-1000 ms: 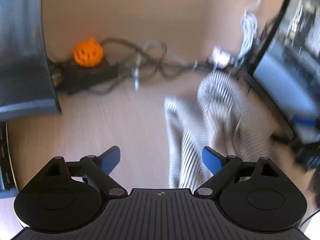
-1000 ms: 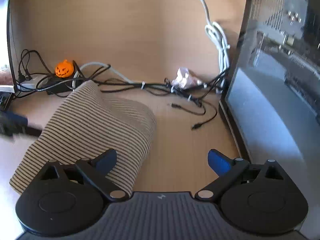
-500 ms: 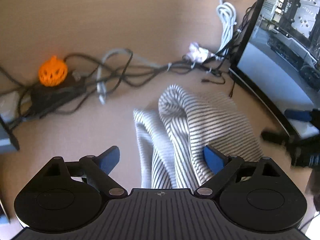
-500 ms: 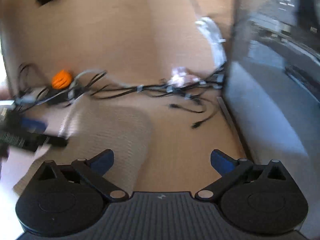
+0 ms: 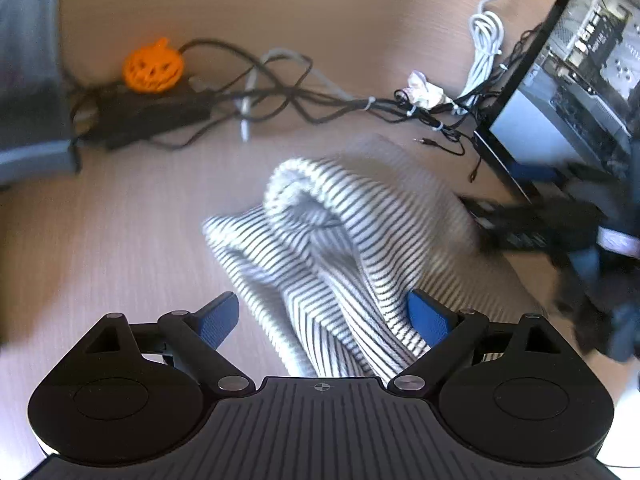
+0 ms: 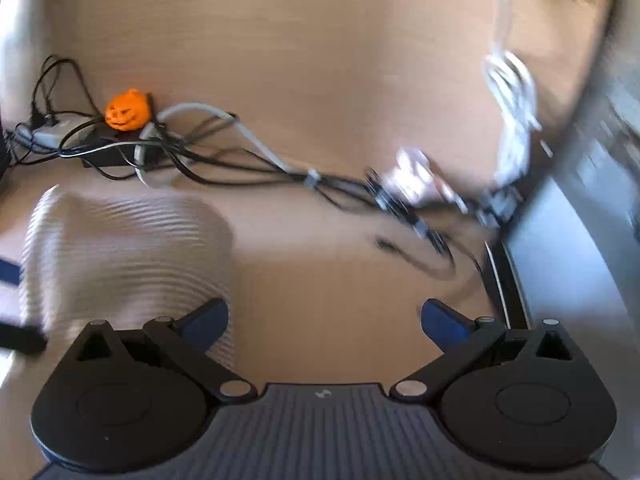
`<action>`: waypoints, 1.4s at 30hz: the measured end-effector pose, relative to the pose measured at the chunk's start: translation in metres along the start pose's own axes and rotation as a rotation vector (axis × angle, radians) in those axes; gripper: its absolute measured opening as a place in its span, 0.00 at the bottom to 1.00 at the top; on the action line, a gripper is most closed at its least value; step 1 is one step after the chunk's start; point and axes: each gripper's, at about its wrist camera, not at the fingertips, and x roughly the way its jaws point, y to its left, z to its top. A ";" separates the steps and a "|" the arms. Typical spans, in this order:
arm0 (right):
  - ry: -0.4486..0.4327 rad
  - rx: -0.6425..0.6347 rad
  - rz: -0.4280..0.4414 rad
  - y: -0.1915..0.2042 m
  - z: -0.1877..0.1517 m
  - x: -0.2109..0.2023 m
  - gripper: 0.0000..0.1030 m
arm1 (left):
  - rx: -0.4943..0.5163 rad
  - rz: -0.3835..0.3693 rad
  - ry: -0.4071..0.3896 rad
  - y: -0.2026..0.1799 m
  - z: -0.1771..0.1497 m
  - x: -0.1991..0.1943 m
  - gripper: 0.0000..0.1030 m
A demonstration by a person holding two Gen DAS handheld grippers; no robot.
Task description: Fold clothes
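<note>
Item: striped garment [image 5: 344, 248], bunched, partly rolled on desk [image 5: 120, 216], fold unfinished. L gripper [image 5: 326, 316] wide, straddles cloth, no grip. R gripper [image 6: 324, 316] wide, empty, beside garment. Flattening, final folds pending.

left gripper [image 5: 324, 316] jaws apart, right gripper [image 6: 324, 322] likewise

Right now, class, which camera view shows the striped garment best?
The left wrist view: the striped garment fills the middle, with its folds and stripes clear between the open left gripper. The right wrist view shows it only blurred at the left edge.
</note>
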 end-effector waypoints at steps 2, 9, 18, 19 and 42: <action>-0.038 -0.068 0.003 0.012 0.009 -0.003 1.00 | -0.026 -0.007 0.001 0.001 -0.006 -0.003 0.92; -0.119 -0.070 0.020 0.026 -0.008 -0.058 1.00 | -0.084 -0.001 -0.026 0.001 -0.016 -0.009 0.93; -0.047 -0.004 0.052 0.030 -0.055 -0.060 1.00 | -0.093 0.010 -0.037 0.001 -0.019 -0.014 0.95; -0.054 -0.040 0.045 0.031 -0.054 -0.062 1.00 | -0.089 0.010 -0.043 0.002 -0.018 -0.016 0.95; -0.119 -0.219 0.135 0.072 -0.060 -0.117 0.86 | -0.068 0.276 -0.058 0.056 0.002 -0.027 0.93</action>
